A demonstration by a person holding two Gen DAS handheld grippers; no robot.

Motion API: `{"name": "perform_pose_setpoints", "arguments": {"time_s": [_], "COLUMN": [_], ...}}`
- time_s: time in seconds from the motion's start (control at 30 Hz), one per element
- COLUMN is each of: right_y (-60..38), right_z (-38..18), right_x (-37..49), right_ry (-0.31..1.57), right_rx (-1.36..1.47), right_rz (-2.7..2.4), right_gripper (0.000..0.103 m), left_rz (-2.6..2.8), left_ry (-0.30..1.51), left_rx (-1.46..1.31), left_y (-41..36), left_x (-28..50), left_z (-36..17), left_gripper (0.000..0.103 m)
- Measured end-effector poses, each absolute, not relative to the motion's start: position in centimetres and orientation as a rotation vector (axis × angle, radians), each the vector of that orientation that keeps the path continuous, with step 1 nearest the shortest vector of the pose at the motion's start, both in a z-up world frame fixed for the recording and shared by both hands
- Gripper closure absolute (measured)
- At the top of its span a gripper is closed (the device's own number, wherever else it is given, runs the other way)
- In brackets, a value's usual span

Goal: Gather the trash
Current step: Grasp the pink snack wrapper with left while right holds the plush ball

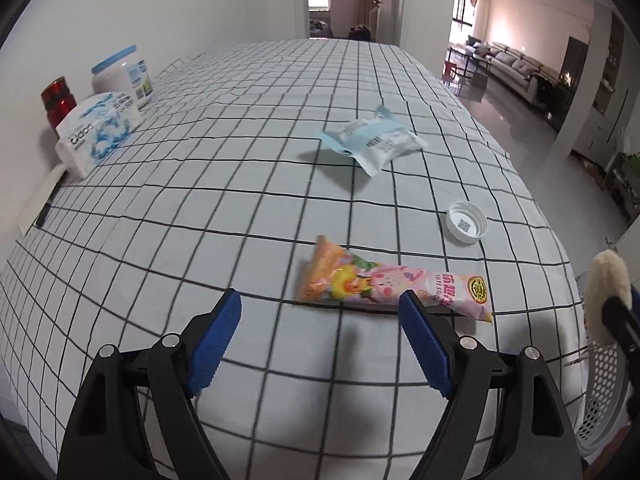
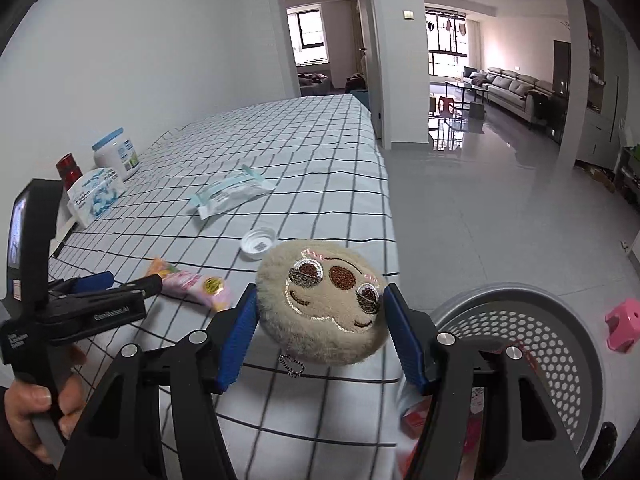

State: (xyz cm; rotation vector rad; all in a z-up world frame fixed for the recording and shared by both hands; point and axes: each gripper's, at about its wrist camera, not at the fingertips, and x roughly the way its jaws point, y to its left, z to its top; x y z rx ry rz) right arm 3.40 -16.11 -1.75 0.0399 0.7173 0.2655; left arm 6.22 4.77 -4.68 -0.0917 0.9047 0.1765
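My right gripper [image 2: 320,312] is shut on a round beige plush toy [image 2: 324,304] with an embroidered face, held above the table's near right edge beside the basket. My left gripper [image 1: 320,312] hangs open over the checked cloth [image 1: 200,208], nothing between its blue pads [image 1: 216,336]. Just beyond it lies a pink and orange snack wrapper [image 1: 384,284]. A white bottle cap [image 1: 467,222] rests farther right. A pale blue and white wrapper [image 1: 374,140] lies farther back. In the right wrist view the left gripper [image 2: 124,284] hovers near the snack wrapper [image 2: 192,280].
A grey perforated basket [image 2: 532,320] stands on the floor right of the table, with red items inside. At the table's left, by the wall, sit a tissue pack [image 1: 98,130], a white jar with a blue lid [image 1: 120,74] and a red can [image 1: 58,100]. A pink stool [image 2: 624,324] stands on the floor.
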Motion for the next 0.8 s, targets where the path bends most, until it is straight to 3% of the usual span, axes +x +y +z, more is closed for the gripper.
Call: {"name": "perform_pose_setpoints", "arguments": {"time_s": [0.63, 0.8], "right_y": [-17.8, -18.4], "right_z": [-1.6, -1.9], "right_x": [2.2, 2.3], "right_ry": [0.706, 0.706], "right_rx": [0.058, 0.074], "right_rz": [0.227, 0.222], "right_gripper": [0.042, 0.042], "left_rz": [0.181, 0.165], "left_ry": [0.948, 0.973], "left_rx": [-0.186, -0.175], "left_y": [1.2, 1.1], "left_x": [9.5, 9.9], "left_z": [-6.2, -7.1], "left_gripper": [0.024, 0.043]}}
